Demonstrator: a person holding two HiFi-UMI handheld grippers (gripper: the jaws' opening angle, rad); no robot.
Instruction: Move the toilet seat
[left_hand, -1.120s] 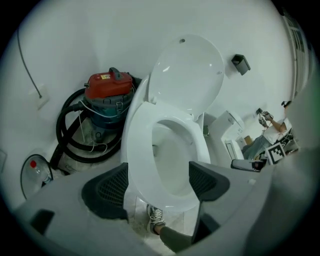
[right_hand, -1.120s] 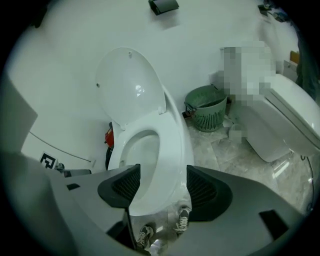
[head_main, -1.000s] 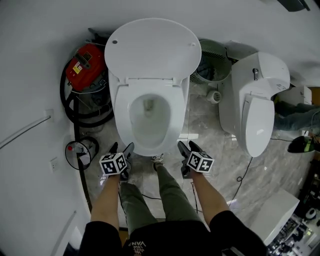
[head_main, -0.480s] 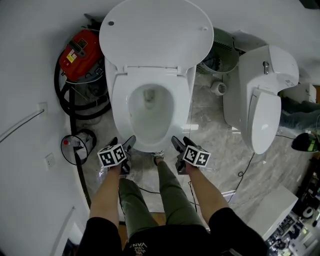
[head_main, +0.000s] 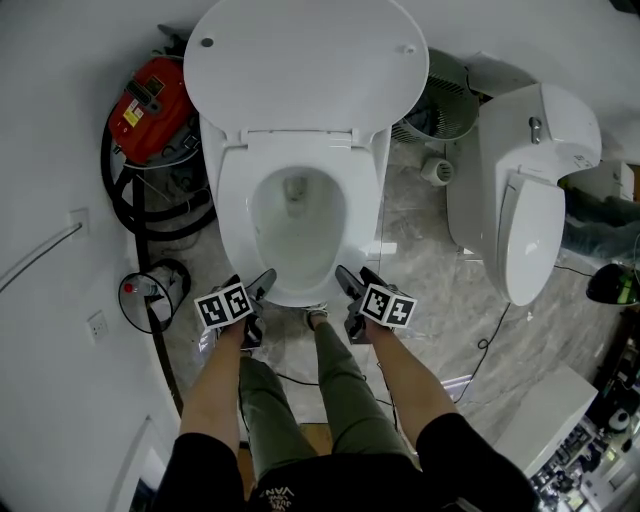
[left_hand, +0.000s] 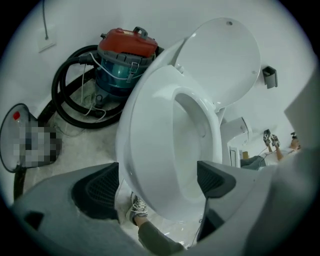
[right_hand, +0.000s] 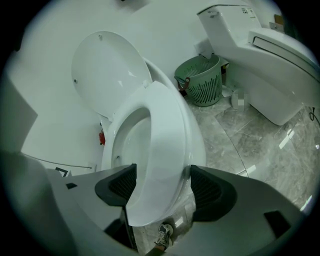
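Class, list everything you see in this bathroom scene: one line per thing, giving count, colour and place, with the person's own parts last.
toilet bowl: one, white, centre
toilet seat: one, white, down on the bowl
lid: one, white, raised
second toilet: one, white, right, lid shut
vacuum cleaner: one, red with a black hose, left of the bowl
basket: one, green, between the two toilets
legs: two, green trousers, bottom centre
left gripper: one, grey, at the seat's front left; jaws open, just been opening, seat's front edge between them
right gripper: one, grey, at the seat's front right; jaws open, just been opening, seat's front edge between them
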